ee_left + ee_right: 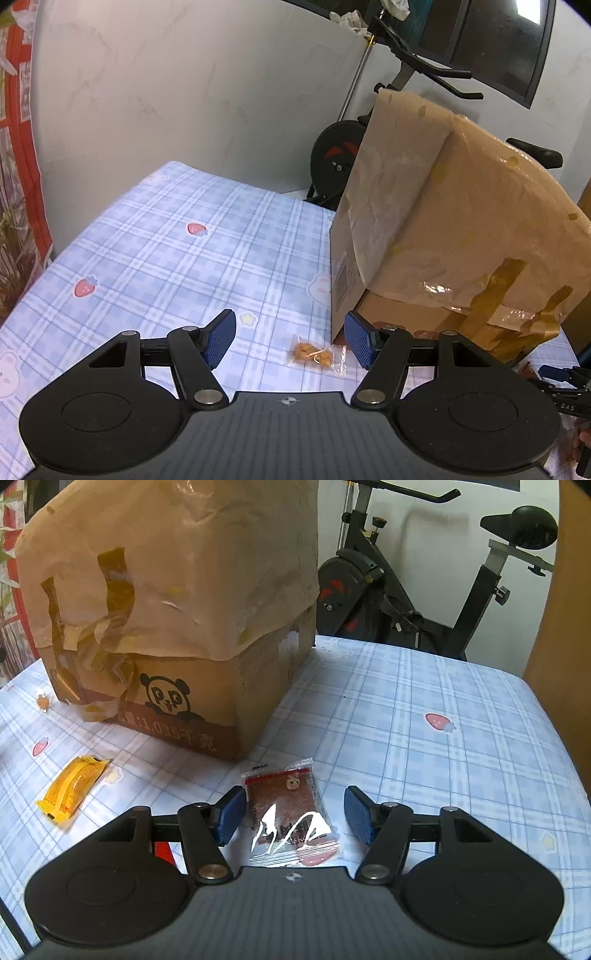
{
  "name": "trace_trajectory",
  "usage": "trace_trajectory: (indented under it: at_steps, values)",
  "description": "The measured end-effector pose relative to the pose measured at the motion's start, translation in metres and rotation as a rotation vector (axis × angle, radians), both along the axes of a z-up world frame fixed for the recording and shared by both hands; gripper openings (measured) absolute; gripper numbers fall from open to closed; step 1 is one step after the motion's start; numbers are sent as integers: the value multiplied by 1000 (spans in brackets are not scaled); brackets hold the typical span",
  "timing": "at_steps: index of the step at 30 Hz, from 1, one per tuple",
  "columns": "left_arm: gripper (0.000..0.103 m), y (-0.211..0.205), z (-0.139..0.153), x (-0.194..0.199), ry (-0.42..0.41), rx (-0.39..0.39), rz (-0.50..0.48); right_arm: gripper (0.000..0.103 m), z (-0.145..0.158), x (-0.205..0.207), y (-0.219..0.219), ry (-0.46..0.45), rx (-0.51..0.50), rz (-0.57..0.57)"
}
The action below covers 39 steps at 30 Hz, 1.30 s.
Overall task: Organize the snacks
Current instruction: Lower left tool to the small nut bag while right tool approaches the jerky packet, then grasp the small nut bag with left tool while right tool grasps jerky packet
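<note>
Evidently both tongs stood open with nothing gripped. The right tongs (pixel 294 821) hung low over a brown snack sachet (pixel 290 810) lying flat on the checked cloth of the worktop (pixel 424 760), just in front of the taped cardboard box (pixel 166 627). The sachet sat between the two blue pads (pixel 232 814), nearer the left one, though neither pad appeared to press on it. A yellow wrapped snack (pixel 72 792) lay well apart to the left, and a small orange one (pixel 42 701) showed at the box's far corner.

The left tongs (pixel 290 341) likewise pointed down at a clear packet of orange pieces (pixel 314 354), which lay on the cloth close beside the box's near corner (pixel 334 332), not yet between the pads.

Both packets looked light, thin and limp, with glossy film that would probably slide under a loose pinch. The brown sachet seemed best taken across its middle, where the contents give some body, rather than by the crinkled sealed edges. The clear packet's contents looked brittle, so a gentle squeeze on the filled part would likely serve, and the box standing so close might crowd the right-hand pad.
</note>
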<state>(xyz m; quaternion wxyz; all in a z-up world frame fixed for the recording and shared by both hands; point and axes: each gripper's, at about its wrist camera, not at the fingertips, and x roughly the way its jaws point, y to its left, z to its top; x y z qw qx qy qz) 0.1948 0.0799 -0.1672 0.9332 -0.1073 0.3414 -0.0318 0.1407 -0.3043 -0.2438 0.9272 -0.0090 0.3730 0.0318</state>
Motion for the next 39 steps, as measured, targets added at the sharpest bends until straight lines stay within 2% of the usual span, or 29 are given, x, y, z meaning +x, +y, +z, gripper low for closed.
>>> trace_trajectory:
  at_steps: [4,13,36,39]
  values:
    - [67,-2,-6,2,16,-11,-18,52,0,2,6,-1,-7,9]
    - [68,-15,-26,2,61,38,-74,51,-2,-4,15,-33,-13,-5]
    - [67,-20,-47,30,105,72,-90,50,-5,-5,15,-49,-20,-2]
    - [67,-24,-52,35,106,96,-94,50,-5,-5,15,-50,-19,-2]
